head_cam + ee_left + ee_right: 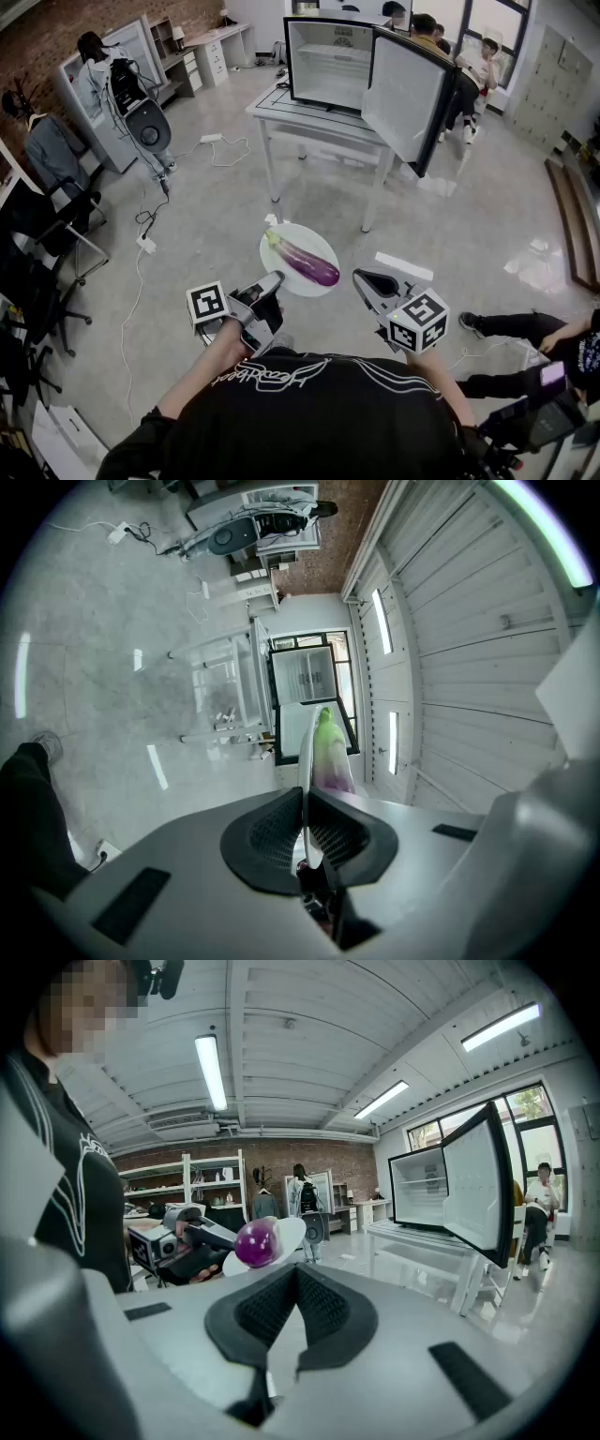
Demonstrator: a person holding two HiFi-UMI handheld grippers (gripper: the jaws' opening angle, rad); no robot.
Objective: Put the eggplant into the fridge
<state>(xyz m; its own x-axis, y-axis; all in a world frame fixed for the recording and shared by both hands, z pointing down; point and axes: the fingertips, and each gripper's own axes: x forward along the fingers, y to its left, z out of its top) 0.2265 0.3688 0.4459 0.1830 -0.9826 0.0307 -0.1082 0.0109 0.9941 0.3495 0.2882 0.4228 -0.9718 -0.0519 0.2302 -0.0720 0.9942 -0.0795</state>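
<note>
left tongs (272, 278) are pinched almost closed on the rim of a white plate (321, 240), which hangs about level in the air. on the plate lies the eggplant (305, 260), purple with a green stem end. right tongs (361, 277) are closed on nothing, near the plate's other side. this looks like the carry: the fridge (328, 56) stands well ahead on a table (300, 124), its door (403, 98) wide open. next, probably, approach and slide the load onto a shelf, kept level. count: two tongs, one plate, one eggplant, one fridge.
</note>
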